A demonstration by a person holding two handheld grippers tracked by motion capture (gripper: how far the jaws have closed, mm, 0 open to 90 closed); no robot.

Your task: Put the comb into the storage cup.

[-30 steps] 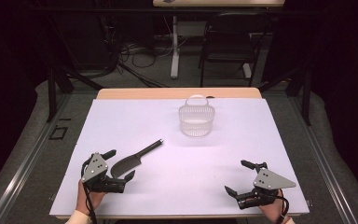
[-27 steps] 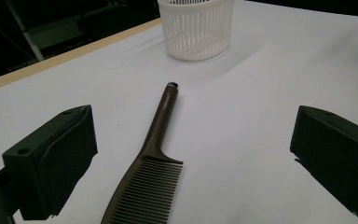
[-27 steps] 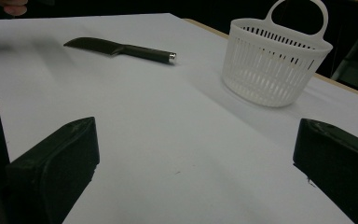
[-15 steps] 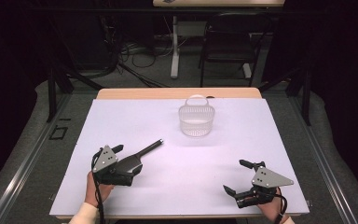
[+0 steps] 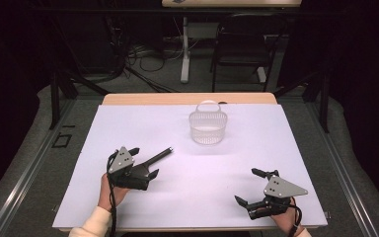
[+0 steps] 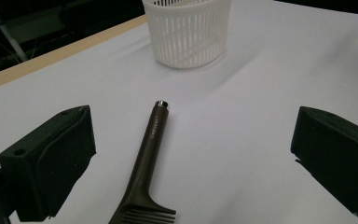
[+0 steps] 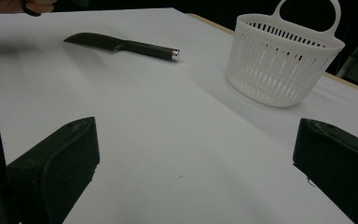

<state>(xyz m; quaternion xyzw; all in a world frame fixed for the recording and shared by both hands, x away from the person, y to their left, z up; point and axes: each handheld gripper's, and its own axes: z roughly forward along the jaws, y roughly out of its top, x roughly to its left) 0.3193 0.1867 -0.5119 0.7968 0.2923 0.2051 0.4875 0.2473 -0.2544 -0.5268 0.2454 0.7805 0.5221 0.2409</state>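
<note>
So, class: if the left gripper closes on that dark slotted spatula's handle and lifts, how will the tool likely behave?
The spatula looks rigid, so it should lift without drooping. Its round, smooth handle may slip or twist between the open left gripper pads. The broad slotted head probably outweighs the thin handle, so a grip near the metal-capped end could let the head dip. It lies flat and seems unlikely to roll.

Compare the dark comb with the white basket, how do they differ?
The comb is dark and solid-handled; the basket is white with slotted walls. The comb lies flat between the left gripper's open jaws; the basket stands upright farther off, with no gripper near it. Both rest on the white table.
</note>
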